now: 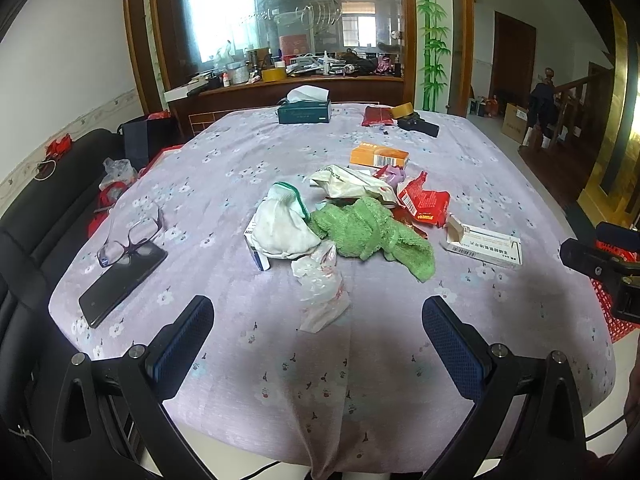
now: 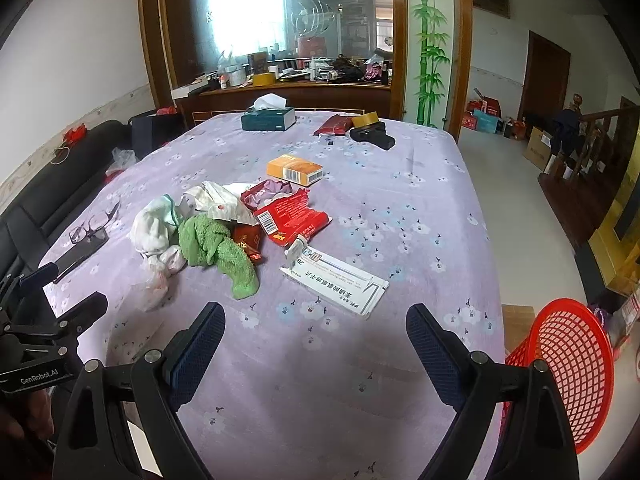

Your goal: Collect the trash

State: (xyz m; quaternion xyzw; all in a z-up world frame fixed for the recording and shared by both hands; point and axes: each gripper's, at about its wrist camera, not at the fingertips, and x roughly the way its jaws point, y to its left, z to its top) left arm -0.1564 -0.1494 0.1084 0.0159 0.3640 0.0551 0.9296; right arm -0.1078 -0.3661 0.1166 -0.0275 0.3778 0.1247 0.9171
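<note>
A heap of trash lies mid-table: a green cloth (image 1: pixel 370 234) (image 2: pixel 216 250), a white cloth (image 1: pixel 282 226), a clear plastic bag (image 1: pixel 322 284) (image 2: pixel 154 284), a red wrapper (image 1: pixel 424 200) (image 2: pixel 292 214), a crumpled white bag (image 1: pixel 352 184) and an orange box (image 1: pixel 378 156) (image 2: pixel 294 170). A flattened white medicine box (image 1: pixel 484 244) (image 2: pixel 336 280) lies to the right. My left gripper (image 1: pixel 318 324) stands open just short of the plastic bag. My right gripper (image 2: pixel 316 332) stands open near the white box. A red mesh basket (image 2: pixel 568 372) sits off the table's right edge.
Glasses (image 1: pixel 128 236) rest on a dark phone (image 1: pixel 120 280) at the left. A tissue box (image 1: pixel 304 110), a red pouch (image 1: pixel 376 116), a tape roll (image 1: pixel 402 111) and a black item (image 1: pixel 420 125) stand at the far end. A black sofa (image 1: pixel 44 208) runs along the left.
</note>
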